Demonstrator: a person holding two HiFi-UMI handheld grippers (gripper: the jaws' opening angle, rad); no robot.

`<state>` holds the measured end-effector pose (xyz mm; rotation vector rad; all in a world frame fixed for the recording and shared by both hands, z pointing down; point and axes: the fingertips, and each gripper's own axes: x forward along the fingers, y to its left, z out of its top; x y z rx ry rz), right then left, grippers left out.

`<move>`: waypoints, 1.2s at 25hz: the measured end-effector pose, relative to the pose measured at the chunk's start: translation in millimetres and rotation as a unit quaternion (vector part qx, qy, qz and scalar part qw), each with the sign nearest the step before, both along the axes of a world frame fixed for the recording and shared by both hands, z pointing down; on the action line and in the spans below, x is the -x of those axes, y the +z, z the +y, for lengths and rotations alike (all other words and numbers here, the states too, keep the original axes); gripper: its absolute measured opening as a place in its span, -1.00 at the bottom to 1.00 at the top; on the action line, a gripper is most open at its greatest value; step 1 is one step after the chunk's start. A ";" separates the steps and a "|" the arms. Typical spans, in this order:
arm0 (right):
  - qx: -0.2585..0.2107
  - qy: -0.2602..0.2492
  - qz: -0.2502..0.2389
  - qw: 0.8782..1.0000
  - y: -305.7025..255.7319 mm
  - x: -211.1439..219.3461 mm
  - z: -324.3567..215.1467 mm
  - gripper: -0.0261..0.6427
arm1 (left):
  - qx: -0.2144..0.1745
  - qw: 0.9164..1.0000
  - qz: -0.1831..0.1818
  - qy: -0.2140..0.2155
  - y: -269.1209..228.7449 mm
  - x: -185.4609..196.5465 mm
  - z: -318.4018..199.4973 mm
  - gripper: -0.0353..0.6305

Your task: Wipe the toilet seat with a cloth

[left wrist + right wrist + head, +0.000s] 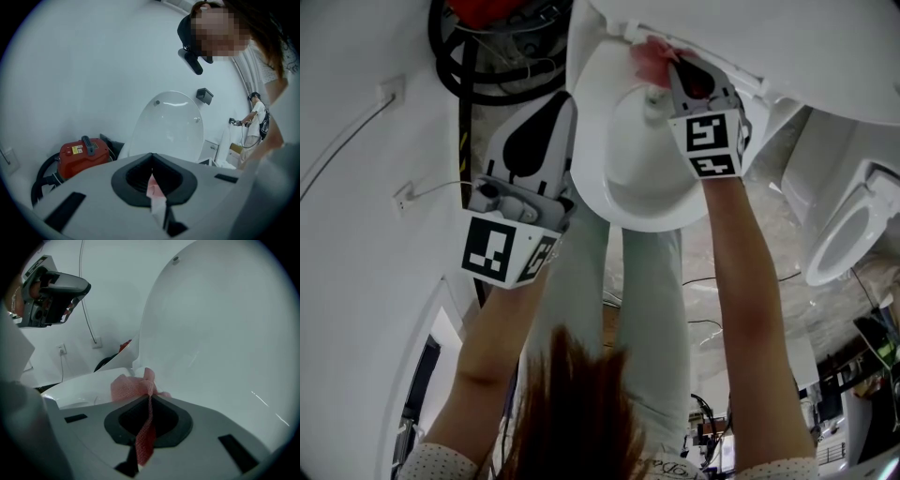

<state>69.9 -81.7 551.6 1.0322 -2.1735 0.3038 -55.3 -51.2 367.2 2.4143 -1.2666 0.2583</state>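
Pinching a pink mesh cloth (132, 387) between my right gripper (149, 397) fingers, I have them shut tight on it: a strip of the fabric runs down through the closed black pads and the rest is bunched up at the tips. In the head view that bunch sits at the back end of the white oval toilet seat (600, 192), close to where the raised white toilet lid (220, 333) stands up. The cloth is touching the white porcelain there. I cannot tell whether it touches the lid as well.

My left gripper (565, 112) is off to the left of the bowl, just beside the seat's outer edge and apart from the cloth. Its fingers are closed too, and the left gripper view shows a thin pale pink-and-white strip (154, 191) caught between them. What that strip is made of I cannot make out.

A red canister vacuum cleaner (82, 154) with a black hose (455, 75) stands against the white wall to the left of the toilet. A second white toilet (848, 225) with its seat down sits well apart on the right. My legs in pale green trousers (652, 309) stand in front of the bowl. In the left gripper view another person (256, 123) stands far off by the wall.
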 end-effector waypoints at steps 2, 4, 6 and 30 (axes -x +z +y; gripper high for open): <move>-0.002 0.001 0.002 1.000 -0.1 -4.6 1.8 -0.83 | 0.002 1.000 0.000 0.003 1.2 -2.4 2.0 -0.89; -0.002 0.005 0.004 1.000 -0.7 -9.7 3.0 -0.83 | 0.003 1.000 -0.001 0.007 1.0 -4.4 2.6 -0.89; -0.002 0.009 0.004 1.000 -1.3 -14.4 4.3 -0.83 | 0.002 1.000 -0.001 0.011 0.7 -6.0 2.8 -0.89; 0.048 0.028 0.019 0.998 3.5 -59.7 21.9 -0.83 | 0.002 1.000 0.002 0.028 -4.1 -30.6 10.9 -0.89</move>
